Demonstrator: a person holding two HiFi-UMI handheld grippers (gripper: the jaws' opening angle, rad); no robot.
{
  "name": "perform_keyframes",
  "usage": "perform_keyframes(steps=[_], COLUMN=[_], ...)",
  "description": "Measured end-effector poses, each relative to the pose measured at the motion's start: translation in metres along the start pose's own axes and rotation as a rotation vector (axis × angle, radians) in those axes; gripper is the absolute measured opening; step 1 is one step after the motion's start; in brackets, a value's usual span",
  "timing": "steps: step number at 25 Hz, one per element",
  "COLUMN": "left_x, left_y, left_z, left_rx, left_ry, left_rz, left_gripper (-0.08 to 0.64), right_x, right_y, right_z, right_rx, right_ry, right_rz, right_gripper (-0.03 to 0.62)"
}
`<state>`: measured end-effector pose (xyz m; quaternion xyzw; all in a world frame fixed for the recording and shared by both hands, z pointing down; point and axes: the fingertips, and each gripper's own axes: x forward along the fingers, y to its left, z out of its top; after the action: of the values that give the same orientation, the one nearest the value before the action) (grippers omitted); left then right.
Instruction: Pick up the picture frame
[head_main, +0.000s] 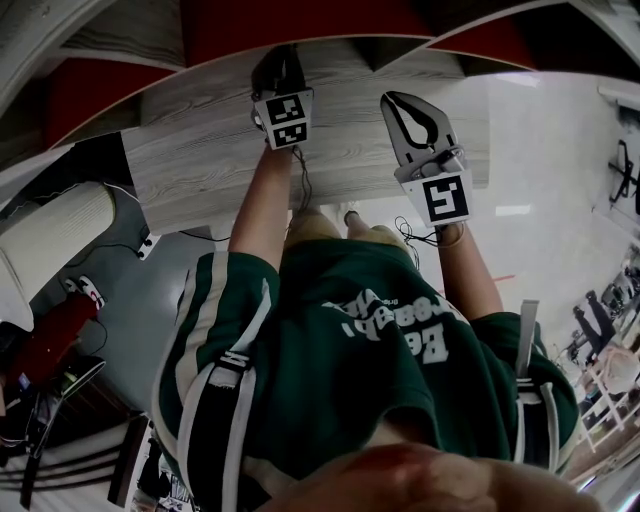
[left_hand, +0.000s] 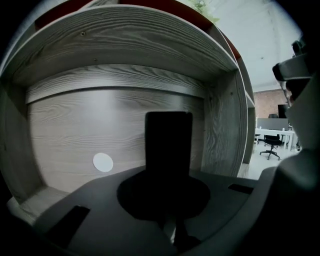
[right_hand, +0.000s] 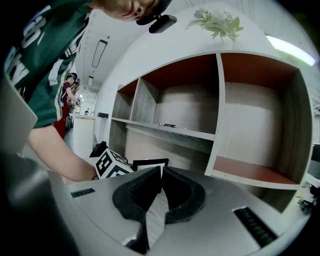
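The left gripper (left_hand: 167, 176) is clenched on the picture frame (left_hand: 168, 140), which rises upright and dark from between its jaws, inside a grey wood-grain shelf compartment (left_hand: 125, 45). Whether the frame's lower edge rests on the shelf board cannot be told. Behind it is the back panel (left_hand: 75, 130) with a white round sticker (left_hand: 103, 162) to the left, and the compartment's side wall (left_hand: 222, 125) stands close on the right. From the right gripper view the frame (right_hand: 150, 163) shows a black border around a white middle, just beside the left gripper's marker cube (right_hand: 107, 164). The right gripper (right_hand: 161, 171) hangs outside the shelf with its jaws pressed together on nothing. Further off, a plant (right_hand: 215, 22) sits on top of the shelf unit, and an office chair (left_hand: 272, 144) stands in the room beyond.
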<state>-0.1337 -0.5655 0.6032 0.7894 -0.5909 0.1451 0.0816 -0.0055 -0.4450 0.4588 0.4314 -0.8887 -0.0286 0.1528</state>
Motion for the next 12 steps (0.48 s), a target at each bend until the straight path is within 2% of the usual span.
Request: perform_keyframes(steps=[7,12], left_x=[-0.032,-0.075], left_y=[-0.008,-0.034], left_z=[0.009,0.026], left_rx=[-0.004,0.012], left_ry=[0.016,0.014], left_rz=[-0.018,-0.069], left_gripper=[0.026,0.026], right_x=[-0.015,-0.043], right_y=[-0.004,-0.005], right_z=[0.019,0.027], right_rx=[-0.023,-0.002], right_ry=[-0.032,-0.065], right_rz=[-0.025,-0.038], right_gripper=[0.035,0.035])
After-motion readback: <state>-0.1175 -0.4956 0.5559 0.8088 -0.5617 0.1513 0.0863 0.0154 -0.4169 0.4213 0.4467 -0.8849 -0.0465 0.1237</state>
